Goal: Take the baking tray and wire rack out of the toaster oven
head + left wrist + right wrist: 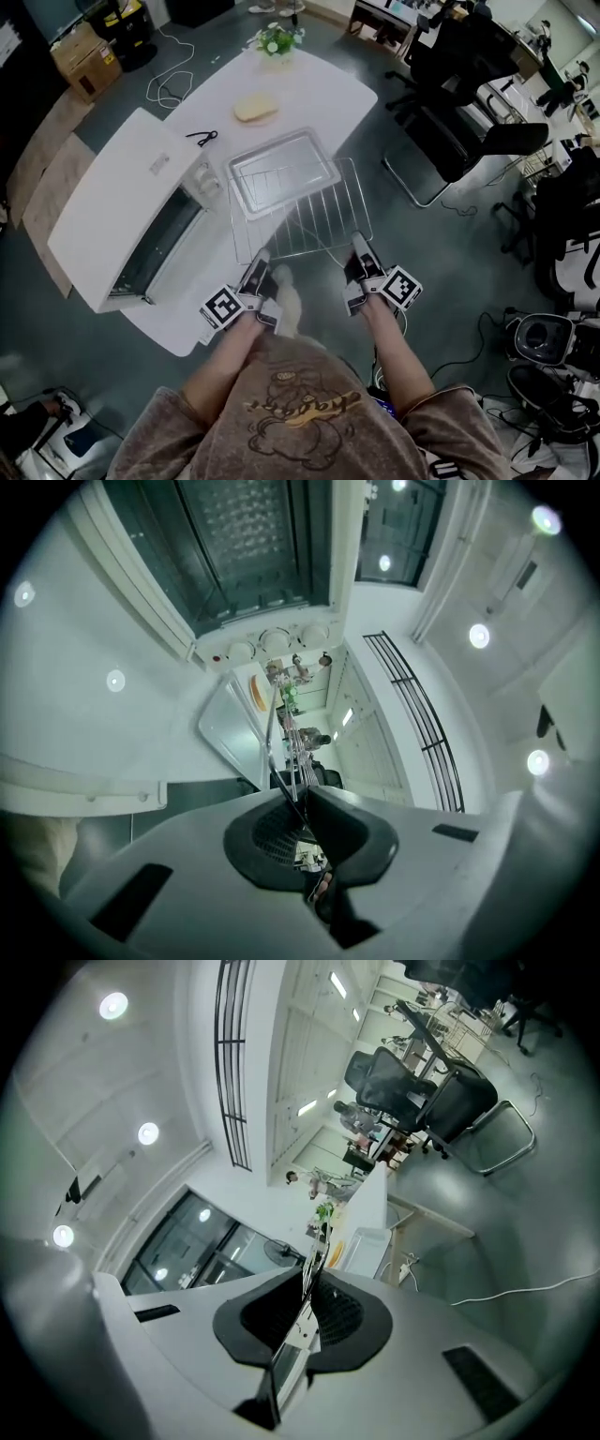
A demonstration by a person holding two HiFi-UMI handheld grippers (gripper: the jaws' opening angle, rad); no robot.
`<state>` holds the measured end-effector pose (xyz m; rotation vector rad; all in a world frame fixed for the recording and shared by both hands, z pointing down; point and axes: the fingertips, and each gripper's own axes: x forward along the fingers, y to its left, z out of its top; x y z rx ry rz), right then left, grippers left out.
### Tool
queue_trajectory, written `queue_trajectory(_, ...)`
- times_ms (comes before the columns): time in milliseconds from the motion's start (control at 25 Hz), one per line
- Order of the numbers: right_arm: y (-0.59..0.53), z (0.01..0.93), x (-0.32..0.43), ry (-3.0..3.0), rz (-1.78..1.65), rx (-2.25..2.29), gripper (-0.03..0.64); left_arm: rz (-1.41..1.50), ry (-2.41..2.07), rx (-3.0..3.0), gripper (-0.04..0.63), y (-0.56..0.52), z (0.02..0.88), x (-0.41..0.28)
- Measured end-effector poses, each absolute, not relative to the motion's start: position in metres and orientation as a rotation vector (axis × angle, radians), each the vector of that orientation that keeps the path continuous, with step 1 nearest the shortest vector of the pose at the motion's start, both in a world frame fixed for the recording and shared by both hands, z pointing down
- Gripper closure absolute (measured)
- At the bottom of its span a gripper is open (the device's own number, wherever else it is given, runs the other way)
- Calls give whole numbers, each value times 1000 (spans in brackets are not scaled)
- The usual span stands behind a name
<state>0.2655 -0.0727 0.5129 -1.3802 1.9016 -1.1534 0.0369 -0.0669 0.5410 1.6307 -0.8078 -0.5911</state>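
Both my grippers are clamped on the near edge of the chrome wire rack [323, 220], one at each corner. Left gripper [258, 265] is fully closed, its black pads pinching a thin rack wire, seen edge-on in the left gripper view [298, 813]. Right gripper [359, 248] is nearly closed, holding the rack the same way, with the wire between its pads [307, 1302].

The rack is held out level. Its left part is over the white rounded table [328, 94] and its right corner hangs past the table edge over the floor. The shiny rectangular metal baking tray [284, 172] sits on the far half of the rack.

The white boxy toaster oven [112, 202] is on the table just left of the rack, with its dark cavity open. Both tray and rack are outside it.

Farther back on the table are a pale flat bread-like piece [255, 110] and a small green potted plant [277, 39].
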Motion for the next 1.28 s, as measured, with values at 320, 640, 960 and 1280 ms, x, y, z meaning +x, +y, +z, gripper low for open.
queue_trajectory(320, -120, 545, 281, 1836, -1264, -1451, 588, -503, -828, 1627, 588, -130, 566, 53)
queue_trajectory(640, -178, 577, 278, 1840, -1360, -1466, 588, -477, -854, 1556, 588, -184, 598, 51)
queue_trajectory(960, -210, 599, 275, 1841, -1418, -1477, 586, -473, -865, 1518, 588, -211, 616, 50)
queue_trajectory(1280, -219, 612, 276, 1728, -1484, -1516, 594, -468, -881, 1452, 588, -216, 628, 47)
